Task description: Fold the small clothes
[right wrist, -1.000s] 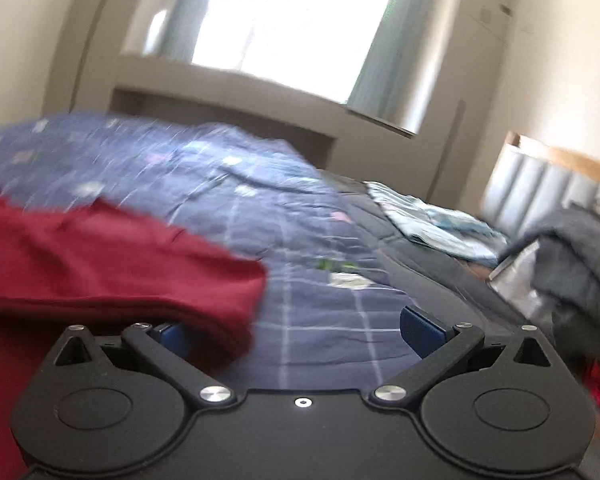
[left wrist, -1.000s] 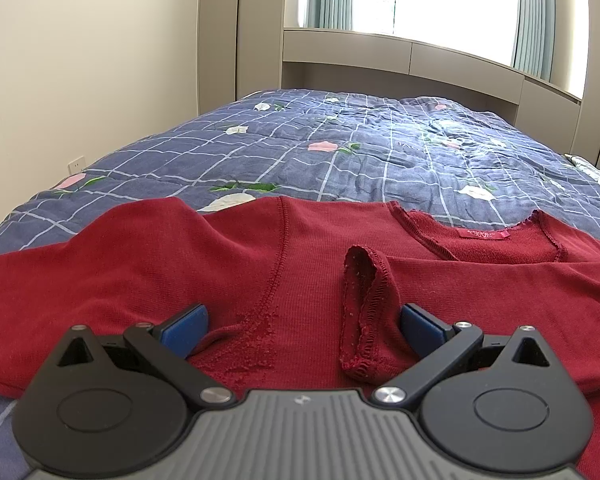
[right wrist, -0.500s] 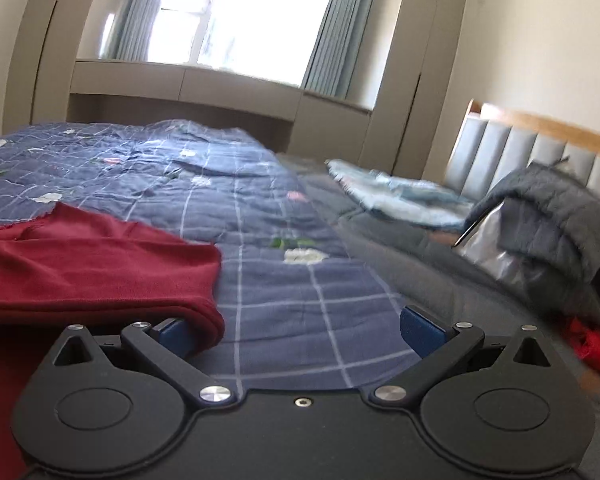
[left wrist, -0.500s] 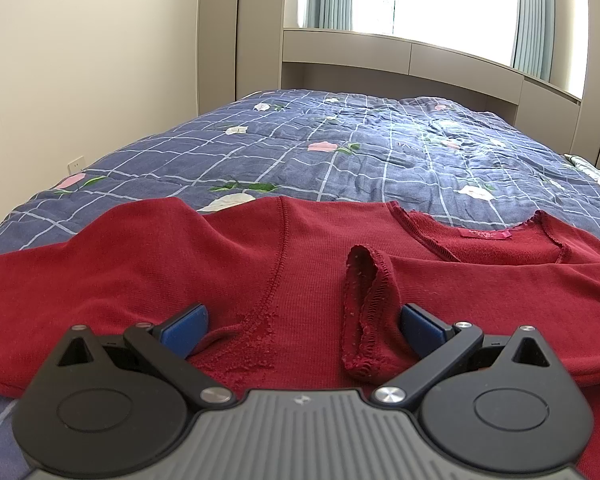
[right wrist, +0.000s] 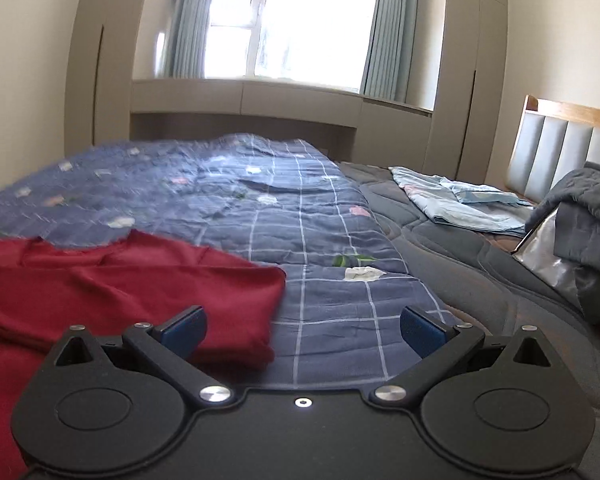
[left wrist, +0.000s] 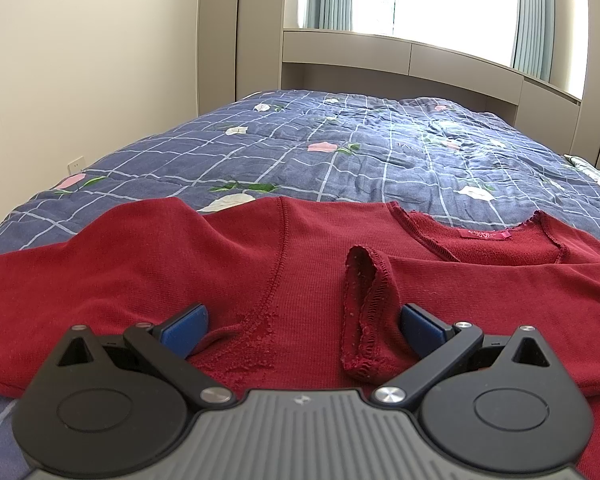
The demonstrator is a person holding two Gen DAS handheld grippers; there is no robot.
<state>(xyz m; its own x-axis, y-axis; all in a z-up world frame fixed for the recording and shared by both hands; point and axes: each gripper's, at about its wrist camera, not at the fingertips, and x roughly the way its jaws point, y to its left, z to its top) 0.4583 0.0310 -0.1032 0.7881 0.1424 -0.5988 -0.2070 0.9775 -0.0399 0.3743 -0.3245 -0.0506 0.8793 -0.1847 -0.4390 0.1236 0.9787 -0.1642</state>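
Observation:
A dark red knit sweater (left wrist: pixel 308 264) lies spread on the blue checked quilt (left wrist: pixel 360 148), neckline and label (left wrist: pixel 484 235) at the far right. One sleeve is folded across the chest, and its cuff (left wrist: pixel 364 312) lies between the blue pads of my left gripper (left wrist: pixel 304 328), which is open and low over the fabric. In the right wrist view the sweater's folded right side (right wrist: pixel 140 288) fills the left. My right gripper (right wrist: pixel 302 330) is open above the fold's edge and the quilt (right wrist: pixel 332 280), holding nothing.
A cream wall (left wrist: pixel 80 60) runs along the bed's left side. Cabinets and a bright window (right wrist: pixel 300 32) stand beyond the bed. On the right lie a grey quilt (right wrist: pixel 460 264), light blue cloth (right wrist: pixel 456 200), a dark grey garment (right wrist: pixel 588 216) and a padded headboard (right wrist: pixel 560 144).
The right gripper has lifted and swung, so its view shifted from the sweater's edge up over the quilt. The left gripper and sweater have stayed still.

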